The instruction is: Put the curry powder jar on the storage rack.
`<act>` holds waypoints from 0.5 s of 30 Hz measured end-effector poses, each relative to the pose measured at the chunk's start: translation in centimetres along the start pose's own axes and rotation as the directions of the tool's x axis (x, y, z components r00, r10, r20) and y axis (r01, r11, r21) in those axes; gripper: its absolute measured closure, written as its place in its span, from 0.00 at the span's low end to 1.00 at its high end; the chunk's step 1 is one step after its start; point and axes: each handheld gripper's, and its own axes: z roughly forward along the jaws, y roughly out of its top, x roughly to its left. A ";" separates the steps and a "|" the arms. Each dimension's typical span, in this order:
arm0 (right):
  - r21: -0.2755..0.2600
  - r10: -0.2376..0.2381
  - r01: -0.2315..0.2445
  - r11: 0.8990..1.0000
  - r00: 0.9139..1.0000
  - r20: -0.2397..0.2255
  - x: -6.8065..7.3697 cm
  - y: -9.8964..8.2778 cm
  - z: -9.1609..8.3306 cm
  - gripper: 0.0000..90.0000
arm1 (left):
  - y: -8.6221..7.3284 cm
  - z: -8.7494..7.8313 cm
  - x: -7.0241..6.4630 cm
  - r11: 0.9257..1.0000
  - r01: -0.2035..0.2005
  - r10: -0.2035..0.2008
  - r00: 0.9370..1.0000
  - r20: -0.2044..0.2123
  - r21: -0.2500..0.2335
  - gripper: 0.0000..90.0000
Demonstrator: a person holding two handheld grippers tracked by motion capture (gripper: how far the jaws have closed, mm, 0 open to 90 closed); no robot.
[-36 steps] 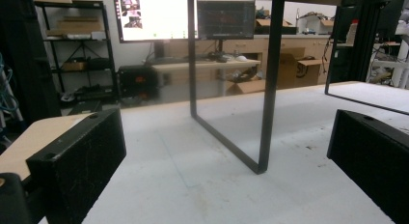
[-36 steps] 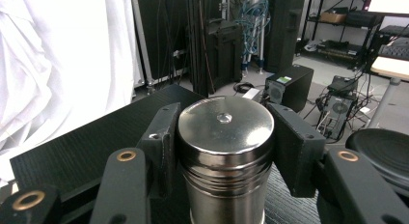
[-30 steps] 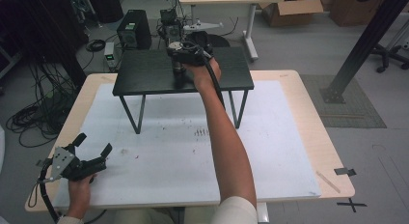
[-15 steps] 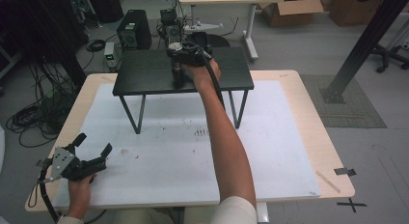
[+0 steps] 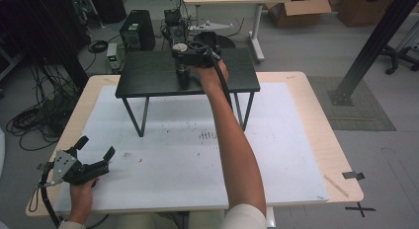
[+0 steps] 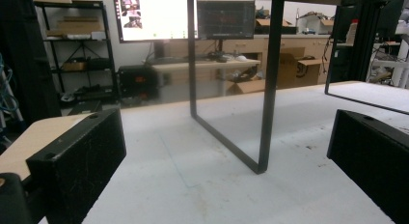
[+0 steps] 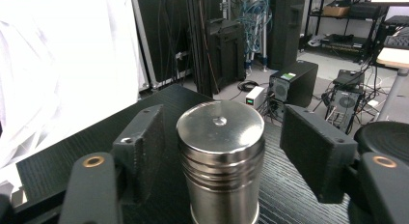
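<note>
From above, the right tongs reach over the small black stand on the white-topped table, at a steel canister that stands upright there. The right gripper view tells more: the canister sits between the two jaws with a gap on each side, so nothing is pinched; the jaws have just been opening. The left tongs rest at the table's near left corner, spread wide and holding nothing. Their own view looks across the table top at a stand leg, with a lit monitor behind. The right forearm crosses the table's middle.
</note>
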 end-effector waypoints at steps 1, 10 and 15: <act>0.000 0.000 0.000 1.000 1.000 0.000 0.0 0.0 0.0 0.34 | 0.0 0.0 0.0 1.000 -0.001 0.001 1.000 0.000 0.000 0.00; -0.014 0.005 -0.005 1.000 1.000 0.003 -0.3 0.2 -1.4 0.21 | 0.0 0.0 0.0 1.000 -0.001 0.001 1.000 0.000 0.000 0.00; -0.041 -0.002 0.004 0.999 0.999 0.043 -0.1 0.3 -2.1 0.10 | 0.0 0.0 0.0 1.000 -0.002 0.002 1.000 0.000 -0.001 0.00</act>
